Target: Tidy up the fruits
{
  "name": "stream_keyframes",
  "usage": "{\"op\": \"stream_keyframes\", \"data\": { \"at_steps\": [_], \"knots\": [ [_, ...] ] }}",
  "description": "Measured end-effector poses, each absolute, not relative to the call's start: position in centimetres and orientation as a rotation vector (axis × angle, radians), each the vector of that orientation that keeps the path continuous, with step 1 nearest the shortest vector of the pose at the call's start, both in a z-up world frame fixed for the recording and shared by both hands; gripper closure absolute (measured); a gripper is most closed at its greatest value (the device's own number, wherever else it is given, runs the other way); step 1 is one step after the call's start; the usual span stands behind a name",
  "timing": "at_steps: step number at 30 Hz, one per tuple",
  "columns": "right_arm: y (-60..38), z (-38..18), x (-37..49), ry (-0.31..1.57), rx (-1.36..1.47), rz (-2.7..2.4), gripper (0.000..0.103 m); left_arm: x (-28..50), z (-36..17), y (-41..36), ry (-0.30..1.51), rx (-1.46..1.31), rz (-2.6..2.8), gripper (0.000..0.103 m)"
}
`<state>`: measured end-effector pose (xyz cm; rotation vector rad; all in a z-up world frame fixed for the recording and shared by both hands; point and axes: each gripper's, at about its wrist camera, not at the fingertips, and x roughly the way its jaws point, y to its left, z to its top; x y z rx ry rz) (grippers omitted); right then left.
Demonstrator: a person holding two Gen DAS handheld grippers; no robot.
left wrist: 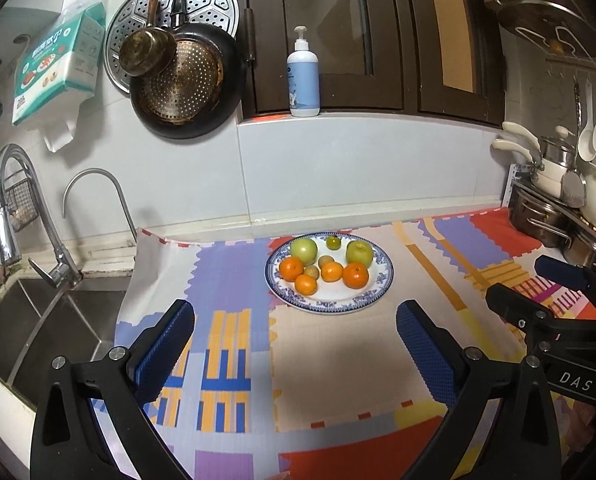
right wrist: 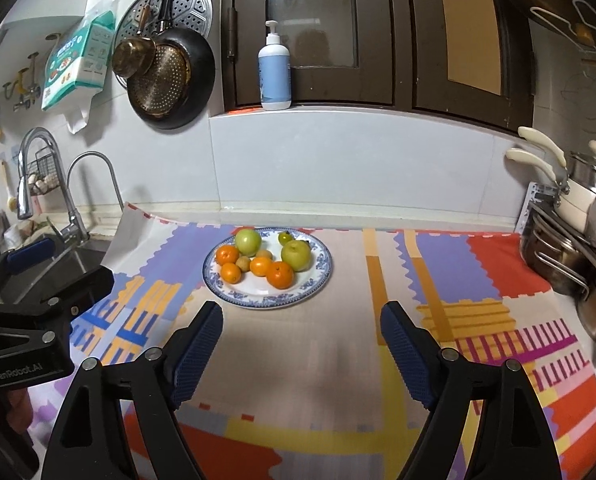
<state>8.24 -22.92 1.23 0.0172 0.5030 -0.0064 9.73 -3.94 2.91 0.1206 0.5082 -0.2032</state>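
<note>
A blue-and-white plate (left wrist: 372, 300) (right wrist: 316, 280) sits on the colourful mat and holds the fruit: two green apples (left wrist: 304, 251) (right wrist: 248, 241), several oranges (left wrist: 355, 275) (right wrist: 280, 274), small brownish fruits (left wrist: 325, 261) (right wrist: 243, 263) and a small dark green fruit (left wrist: 333, 242) (right wrist: 285, 237). My left gripper (left wrist: 296, 330) is open and empty, hovering above the mat in front of the plate. My right gripper (right wrist: 302, 330) is open and empty, in front of the plate and slightly right of it. Each gripper shows in the other's view, the right one (left wrist: 538, 292) and the left one (right wrist: 54, 264).
A sink (left wrist: 46, 320) with two taps (left wrist: 14, 208) lies to the left. Pots and utensils on a rack (left wrist: 558, 200) (right wrist: 570, 240) stand at the right. Pans (left wrist: 182, 76) hang on the back wall. A pump bottle (left wrist: 303, 76) (right wrist: 274, 72) stands on the window ledge.
</note>
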Motion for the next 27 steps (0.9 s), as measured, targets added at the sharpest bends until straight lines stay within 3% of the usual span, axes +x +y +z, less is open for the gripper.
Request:
{"op": "stream_keyframes", "data": {
  "at_steps": [27],
  "knots": [
    [-22.3, 0.9, 6.5, 0.513, 0.013, 0.012, 0.022, 7.6, 2.6, -3.2, 0.511, 0.113, -0.202, 0.0]
  ]
}}
